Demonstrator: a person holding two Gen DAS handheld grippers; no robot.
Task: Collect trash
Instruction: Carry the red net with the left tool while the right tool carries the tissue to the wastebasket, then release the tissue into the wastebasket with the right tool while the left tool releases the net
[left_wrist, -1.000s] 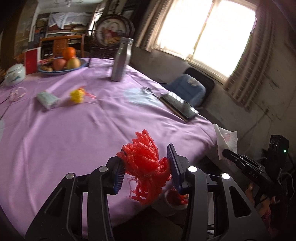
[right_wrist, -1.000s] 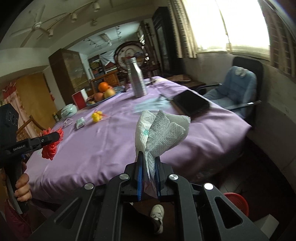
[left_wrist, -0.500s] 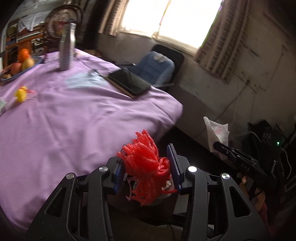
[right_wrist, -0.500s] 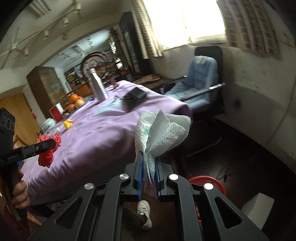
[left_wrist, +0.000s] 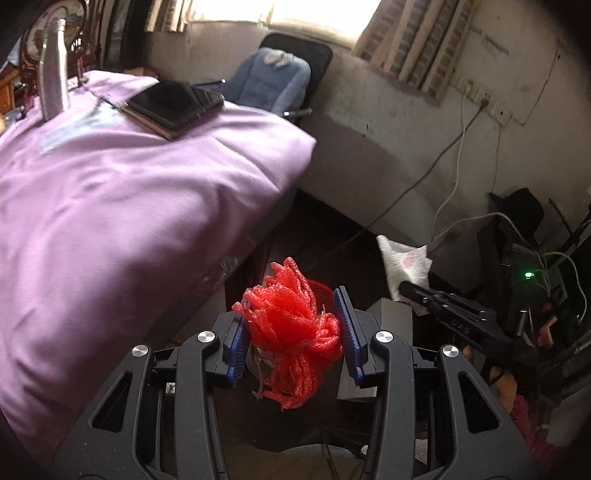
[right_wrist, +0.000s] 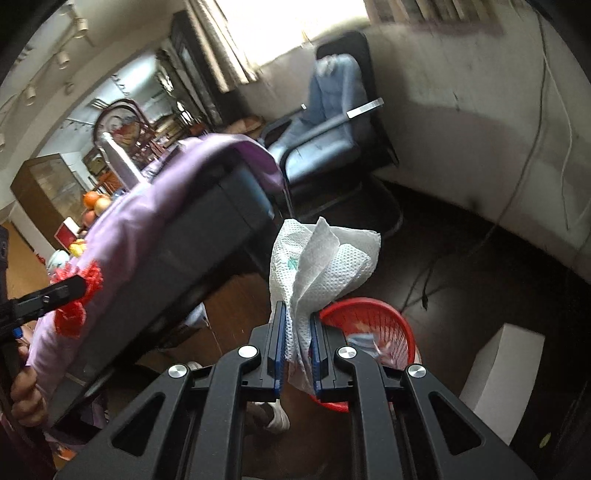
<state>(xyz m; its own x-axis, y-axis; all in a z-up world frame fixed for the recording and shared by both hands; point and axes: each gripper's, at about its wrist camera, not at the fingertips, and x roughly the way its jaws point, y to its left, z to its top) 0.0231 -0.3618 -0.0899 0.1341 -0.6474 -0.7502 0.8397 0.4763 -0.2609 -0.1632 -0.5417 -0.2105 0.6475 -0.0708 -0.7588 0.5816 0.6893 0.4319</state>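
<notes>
My left gripper is shut on a bundle of red foam netting, held beyond the table's edge above the floor. My right gripper is shut on a crumpled white paper towel. A red mesh trash basket stands on the dark floor just behind and right of the right fingers, with some scraps inside. In the left wrist view the basket's rim peeks out behind the netting. The other gripper shows at the edge of each view, with the towel and the netting.
The table under a purple cloth fills the left, bearing a steel bottle and a dark tablet. A blue-cushioned chair stands by the wall. A white box sits right of the basket. Cables run across the floor.
Both grippers have swung off the table top to the right and sunk toward the floor, each keeping its load. The red basket has come into view.
</notes>
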